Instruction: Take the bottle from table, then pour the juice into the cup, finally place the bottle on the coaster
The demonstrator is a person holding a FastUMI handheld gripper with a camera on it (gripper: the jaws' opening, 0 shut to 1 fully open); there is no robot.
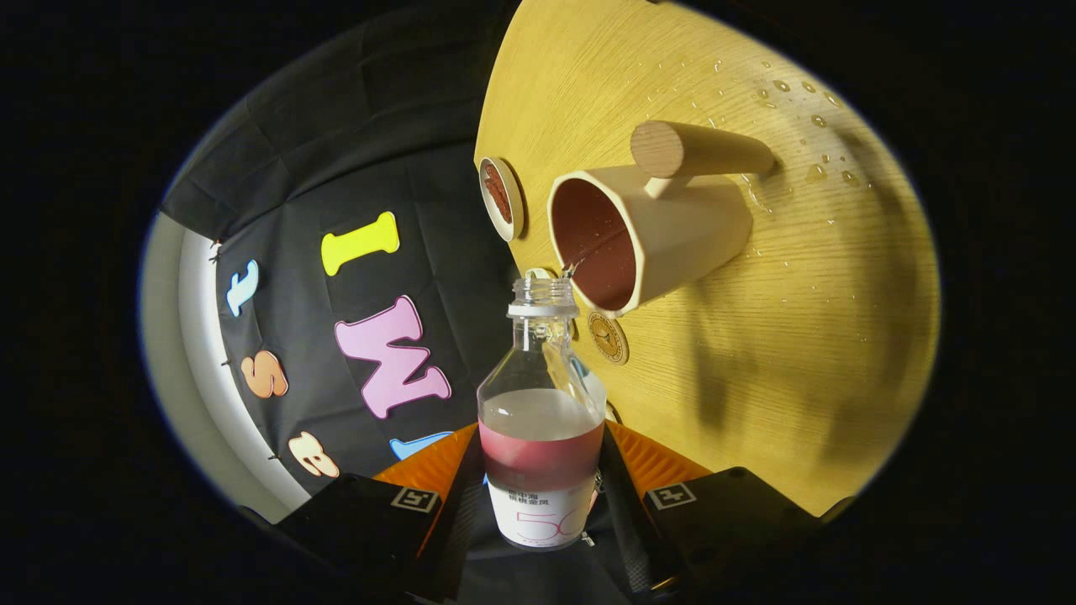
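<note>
My gripper [540, 496] is shut on a clear uncapped bottle [540, 420], both orange fingers [437, 470] pressing its labelled lower body. The view is rolled, so the bottle is tipped hard toward the cup. Some liquid sits in the bottle's lower part. The bottle's open mouth is right at the rim of a cream cup [664, 227] with a dark red inside and a thick wooden handle. A few drops show at the mouth. A small round wooden coaster [608, 338] lies on the table just beside the bottle's neck, below the cup's rim.
The cup stands on a light wooden table [799, 336]. Water drops [807, 118] are scattered on the table beyond the cup's handle. A small white round dish [502, 198] with a reddish inside lies past the cup near the table's edge.
</note>
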